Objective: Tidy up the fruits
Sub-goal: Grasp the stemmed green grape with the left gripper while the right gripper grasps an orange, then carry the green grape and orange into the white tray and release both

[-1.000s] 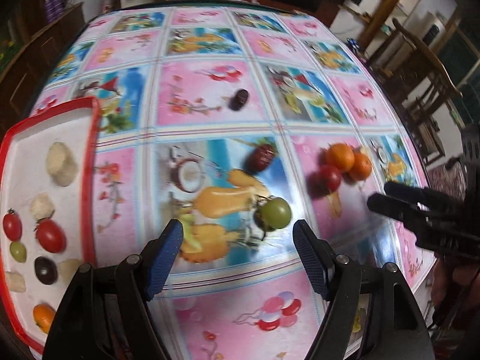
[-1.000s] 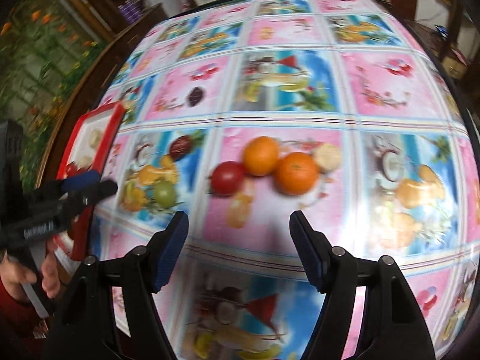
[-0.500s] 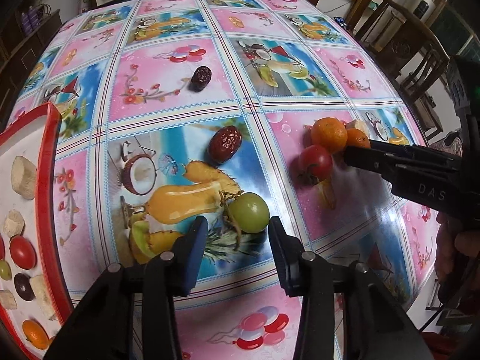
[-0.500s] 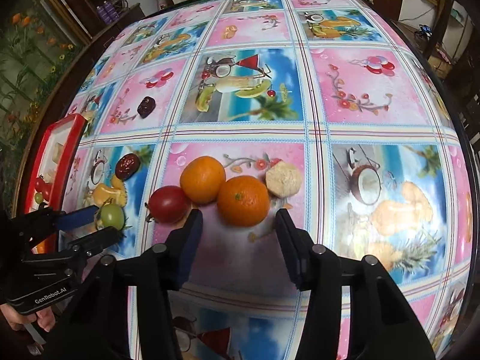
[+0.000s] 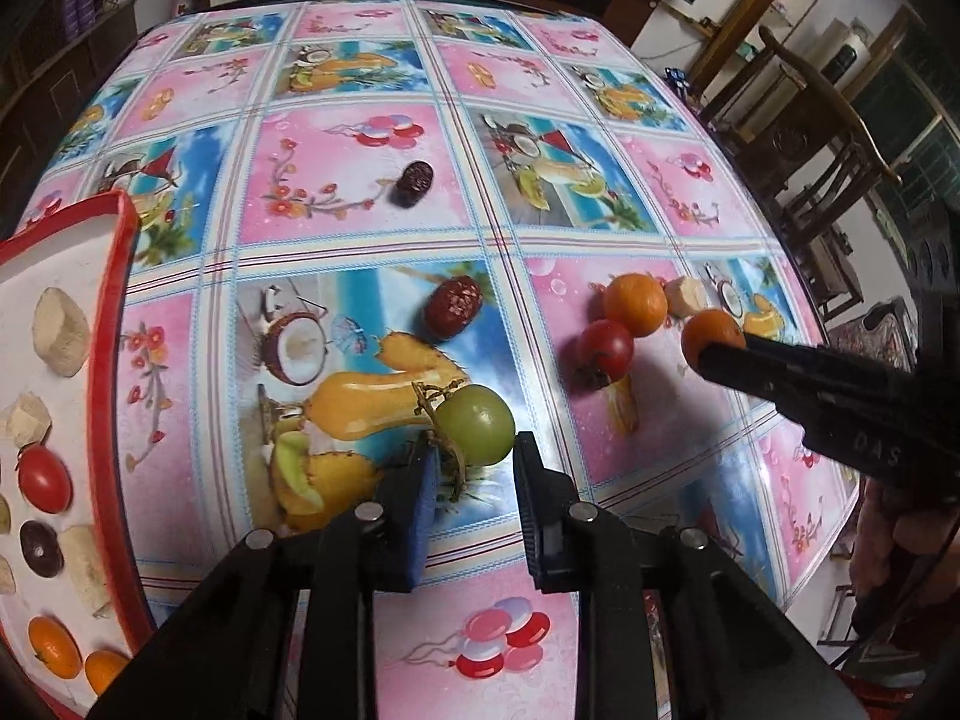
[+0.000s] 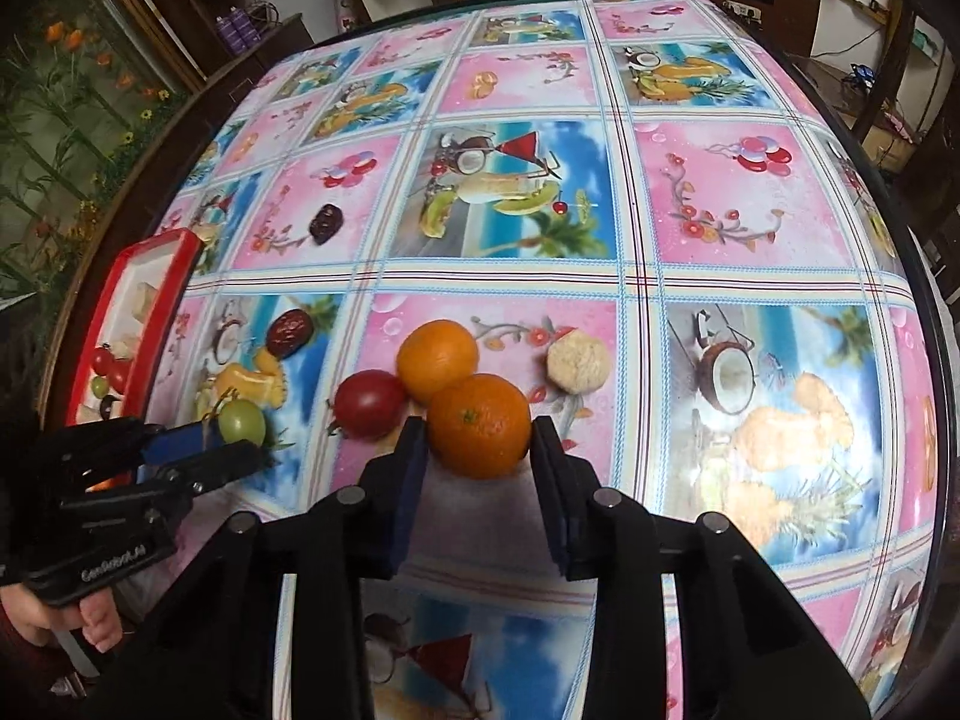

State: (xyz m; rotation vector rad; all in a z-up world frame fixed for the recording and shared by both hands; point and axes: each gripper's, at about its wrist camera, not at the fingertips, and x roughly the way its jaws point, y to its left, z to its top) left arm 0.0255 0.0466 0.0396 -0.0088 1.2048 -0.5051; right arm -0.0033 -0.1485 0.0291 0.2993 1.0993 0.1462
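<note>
Fruit-print tablecloth (image 5: pixel 360 192), left claw (image 5: pixel 471 468) narrowed around green tomato (image 5: pixel 477 425), right claw (image 6: pixel 477 450) gripping orange (image 6: pixel 479 425), tray (image 5: pixel 111 324) cropped.

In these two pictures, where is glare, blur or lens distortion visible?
Left wrist view: white glare on the tablecloth near the table's right edge; straight grid lines bow outward. Right wrist view: same fisheye bowing, red tray slightly blurred at left, orange between the tongs sharp.
</note>
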